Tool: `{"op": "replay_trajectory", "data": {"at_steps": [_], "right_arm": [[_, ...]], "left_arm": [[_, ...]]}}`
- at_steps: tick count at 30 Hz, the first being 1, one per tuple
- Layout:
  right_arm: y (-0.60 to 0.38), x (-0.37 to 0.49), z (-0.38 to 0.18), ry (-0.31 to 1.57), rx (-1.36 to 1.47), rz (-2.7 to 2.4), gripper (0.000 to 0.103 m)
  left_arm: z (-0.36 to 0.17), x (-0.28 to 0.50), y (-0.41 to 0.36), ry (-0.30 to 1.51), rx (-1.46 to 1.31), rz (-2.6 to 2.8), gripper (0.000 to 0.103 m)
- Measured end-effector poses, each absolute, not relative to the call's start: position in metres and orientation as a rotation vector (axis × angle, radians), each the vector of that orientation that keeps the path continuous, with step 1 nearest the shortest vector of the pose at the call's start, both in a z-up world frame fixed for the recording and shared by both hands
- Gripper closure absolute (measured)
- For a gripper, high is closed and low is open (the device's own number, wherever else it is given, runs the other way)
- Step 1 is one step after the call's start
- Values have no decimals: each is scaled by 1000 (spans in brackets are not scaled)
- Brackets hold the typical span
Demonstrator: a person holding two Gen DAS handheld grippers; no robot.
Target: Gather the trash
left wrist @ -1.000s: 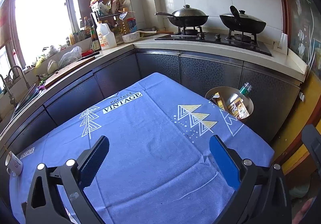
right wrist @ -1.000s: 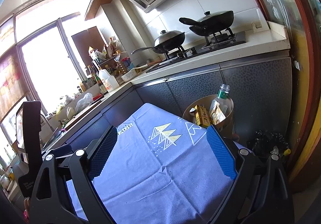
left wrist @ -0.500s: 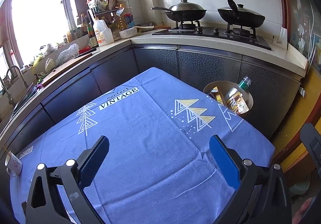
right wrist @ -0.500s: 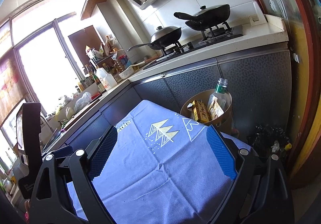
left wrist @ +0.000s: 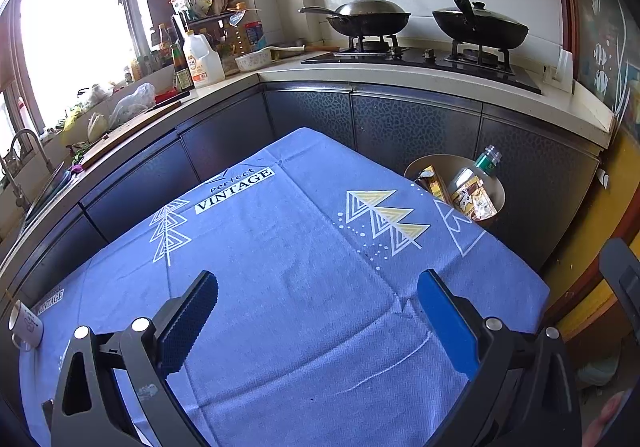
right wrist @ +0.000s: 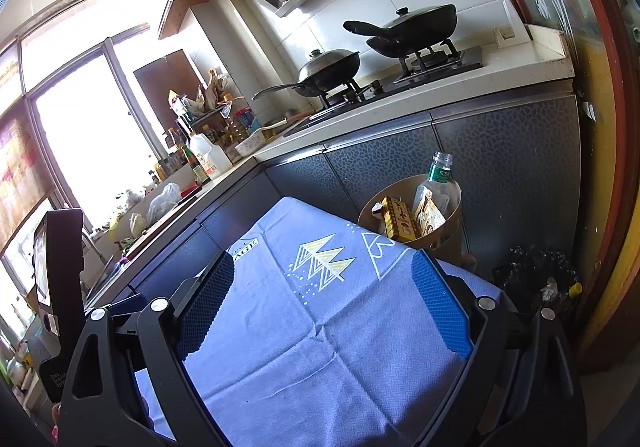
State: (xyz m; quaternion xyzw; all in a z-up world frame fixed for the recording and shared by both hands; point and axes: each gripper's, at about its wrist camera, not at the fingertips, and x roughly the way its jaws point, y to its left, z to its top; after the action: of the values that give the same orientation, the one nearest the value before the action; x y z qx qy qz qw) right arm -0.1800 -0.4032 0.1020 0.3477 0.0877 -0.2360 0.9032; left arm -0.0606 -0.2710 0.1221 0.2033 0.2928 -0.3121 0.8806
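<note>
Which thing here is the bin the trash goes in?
Follow the blue tablecloth to its far right corner, below the stove. The round tan bin stands there on the floor against dark cabinets, alone in holding a clear bottle and yellow box.

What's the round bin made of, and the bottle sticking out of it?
The bin looks like tan paperboard or thin wood: matte and plain, though I can't be sure. The bottle looks like clear plastic, see-through and shiny, with a green label.
</note>
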Motion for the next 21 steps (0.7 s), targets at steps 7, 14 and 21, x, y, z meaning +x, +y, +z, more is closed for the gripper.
{"op": "replay_trajectory", "data": {"at_steps": [7,14,21], "right_arm": [[-404,-179,101,185,722,-488,14],[-402,-180,99,187,723,-489,14],[-401,-178,98,191,722,-487,14]], "left_arm": [[120,-60,-271,613,428,-649,4],[121,-60,-271,611,426,-650,4],[119,-63,-270,571,440,-635,4]]}}
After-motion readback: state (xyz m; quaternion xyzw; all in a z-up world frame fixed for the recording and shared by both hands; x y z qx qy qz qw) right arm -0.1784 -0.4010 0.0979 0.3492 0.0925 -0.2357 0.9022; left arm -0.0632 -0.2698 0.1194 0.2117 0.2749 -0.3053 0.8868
